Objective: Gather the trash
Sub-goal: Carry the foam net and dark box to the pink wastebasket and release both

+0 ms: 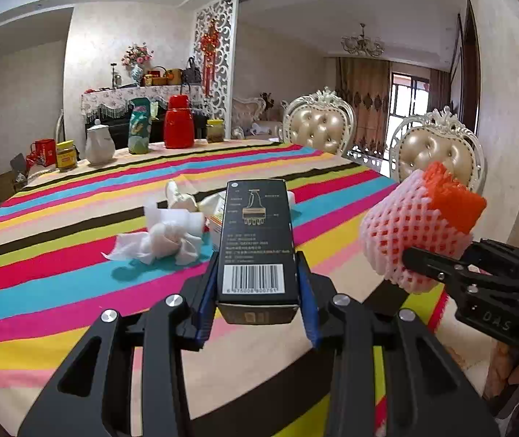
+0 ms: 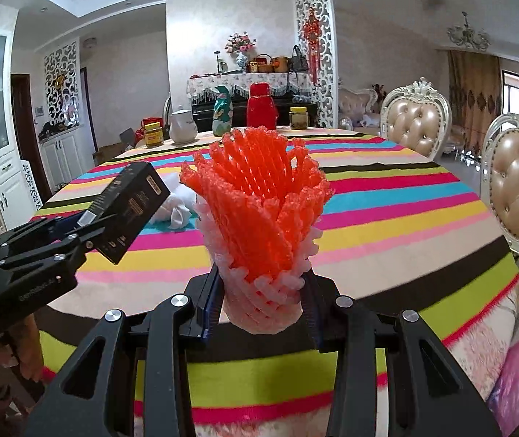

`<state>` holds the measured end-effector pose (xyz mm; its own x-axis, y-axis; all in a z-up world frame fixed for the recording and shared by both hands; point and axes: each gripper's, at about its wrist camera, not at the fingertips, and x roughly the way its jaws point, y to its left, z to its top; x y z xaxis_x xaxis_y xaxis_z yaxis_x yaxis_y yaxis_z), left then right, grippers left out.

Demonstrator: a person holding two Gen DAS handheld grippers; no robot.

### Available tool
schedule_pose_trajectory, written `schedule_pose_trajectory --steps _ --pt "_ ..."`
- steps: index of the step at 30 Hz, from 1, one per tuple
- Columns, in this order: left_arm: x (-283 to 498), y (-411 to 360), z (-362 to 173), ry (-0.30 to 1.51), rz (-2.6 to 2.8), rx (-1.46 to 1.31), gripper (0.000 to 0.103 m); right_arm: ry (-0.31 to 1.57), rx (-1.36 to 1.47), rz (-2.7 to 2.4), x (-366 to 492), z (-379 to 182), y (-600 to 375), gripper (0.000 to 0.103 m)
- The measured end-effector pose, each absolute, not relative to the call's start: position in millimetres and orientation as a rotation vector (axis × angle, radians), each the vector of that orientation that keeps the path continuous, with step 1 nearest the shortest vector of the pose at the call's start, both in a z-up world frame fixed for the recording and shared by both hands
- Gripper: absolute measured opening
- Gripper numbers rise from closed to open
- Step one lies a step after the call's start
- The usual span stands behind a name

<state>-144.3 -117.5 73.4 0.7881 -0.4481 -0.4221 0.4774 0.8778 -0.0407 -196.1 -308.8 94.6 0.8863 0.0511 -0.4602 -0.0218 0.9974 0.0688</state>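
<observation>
My left gripper [image 1: 257, 291] is shut on a black carton box [image 1: 255, 240] with a barcode, held above the striped table; it also shows in the right wrist view [image 2: 128, 211]. My right gripper [image 2: 261, 302] is shut on a bundle of foam fruit net [image 2: 259, 218], orange inside a pink-white sleeve; the bundle shows at the right of the left wrist view [image 1: 419, 222]. Crumpled white tissues [image 1: 164, 236] and a small carton [image 1: 215, 215] lie on the table behind the black box.
The table has a striped cloth [image 1: 59, 255]. At its far end stand a white teapot [image 1: 99, 144], a green bag [image 1: 139, 127], a red thermos [image 1: 178, 122] and jars [image 1: 65, 154]. Two padded chairs [image 1: 317, 125] stand on the right side.
</observation>
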Motion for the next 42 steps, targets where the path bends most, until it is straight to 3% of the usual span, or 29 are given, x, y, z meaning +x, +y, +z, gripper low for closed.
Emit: schedule_pose_trajectory --steps 17,42 --pt "-166.7 -180.7 73.2 0.443 -0.666 0.169 0.038 0.482 0.092 -0.082 -250.2 90.6 -364.3 0.038" --pt "-232.1 -373.7 66.3 0.488 -1.121 0.295 0.038 0.47 0.197 -0.587 -380.4 79.9 -529.9 0.04"
